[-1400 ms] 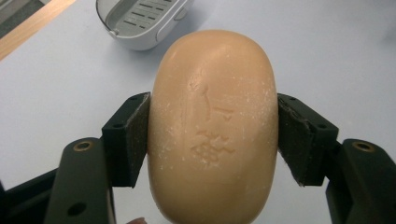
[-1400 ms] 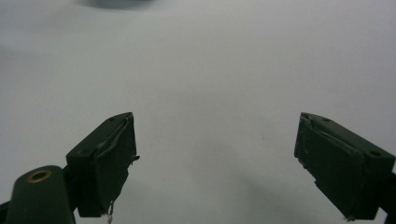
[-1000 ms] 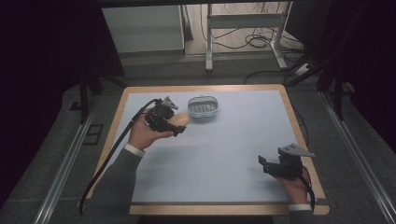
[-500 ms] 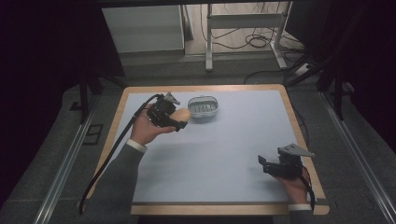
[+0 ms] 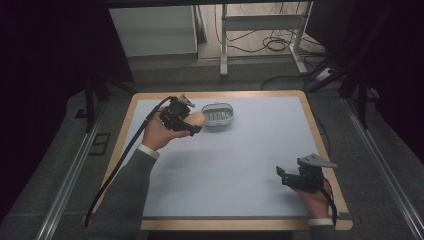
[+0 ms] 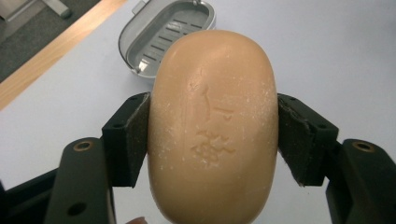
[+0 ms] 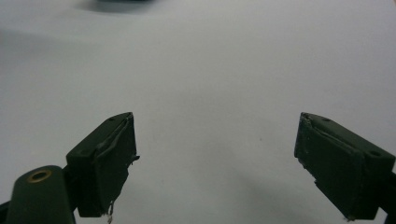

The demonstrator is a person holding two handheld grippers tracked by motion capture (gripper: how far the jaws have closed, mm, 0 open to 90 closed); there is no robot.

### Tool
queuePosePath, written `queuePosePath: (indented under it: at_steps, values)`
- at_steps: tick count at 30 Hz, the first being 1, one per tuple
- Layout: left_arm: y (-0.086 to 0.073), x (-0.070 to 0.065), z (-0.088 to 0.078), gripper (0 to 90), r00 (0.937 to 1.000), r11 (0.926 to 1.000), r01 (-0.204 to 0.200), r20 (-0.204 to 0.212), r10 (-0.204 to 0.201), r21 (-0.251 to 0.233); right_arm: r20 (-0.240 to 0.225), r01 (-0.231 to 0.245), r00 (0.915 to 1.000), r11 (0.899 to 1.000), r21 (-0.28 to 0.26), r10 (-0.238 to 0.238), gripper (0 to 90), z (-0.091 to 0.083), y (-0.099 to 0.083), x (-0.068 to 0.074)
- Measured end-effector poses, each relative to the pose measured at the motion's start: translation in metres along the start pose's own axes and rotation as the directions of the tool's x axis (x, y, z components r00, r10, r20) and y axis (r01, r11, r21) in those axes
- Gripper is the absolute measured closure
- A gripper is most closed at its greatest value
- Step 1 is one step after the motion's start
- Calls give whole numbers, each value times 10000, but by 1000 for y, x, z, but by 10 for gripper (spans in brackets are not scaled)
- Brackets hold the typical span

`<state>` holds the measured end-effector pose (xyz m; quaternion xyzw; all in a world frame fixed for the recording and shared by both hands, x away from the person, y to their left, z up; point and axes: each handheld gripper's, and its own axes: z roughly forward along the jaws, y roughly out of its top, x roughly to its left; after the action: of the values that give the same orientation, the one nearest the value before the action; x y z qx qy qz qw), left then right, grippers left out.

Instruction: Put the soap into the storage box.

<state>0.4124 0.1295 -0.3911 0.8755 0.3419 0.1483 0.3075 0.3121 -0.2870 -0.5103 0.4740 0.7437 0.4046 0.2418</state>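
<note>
While the left gripper (image 6: 212,135) squeezes the soap (image 6: 212,126), the dish (image 6: 166,32) waits near.
Its 2 pads (image 6: 137,135) press both sides; the right gripper (image 7: 215,158) is wide open, holding nothing.

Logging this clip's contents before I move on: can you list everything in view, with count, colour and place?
bar of soap: 1, tan, clamped between the left gripper's jaws, just short of the dish
soap dish: 1, grey, ribbed and empty, far left-centre of the table
table: 1, pale blue top with a wooden rim
metal frame: 1, pale, on the floor beyond the table, with cables
left gripper: 1, black, shut on the soap
right gripper: 1, black, jaws open and empty, near right corner
sleeves: 2, grey
</note>
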Motion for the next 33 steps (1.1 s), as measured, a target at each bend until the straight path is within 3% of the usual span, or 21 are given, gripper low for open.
queuePosePath:
  at_steps: [16, 33]
  values:
    - [12, 1, 4, 325, 10000, 10000, -68, -66, 68, -19, 22, 68, 10000, 9999, -133, -67, 127, -1, 1, 0]
    - [32, 5, 27, 325, 9998, 9993, -222, -5, 222, 310, -14, 70, 10000, 9998, -191, -71, 127, -3, 1, -1]
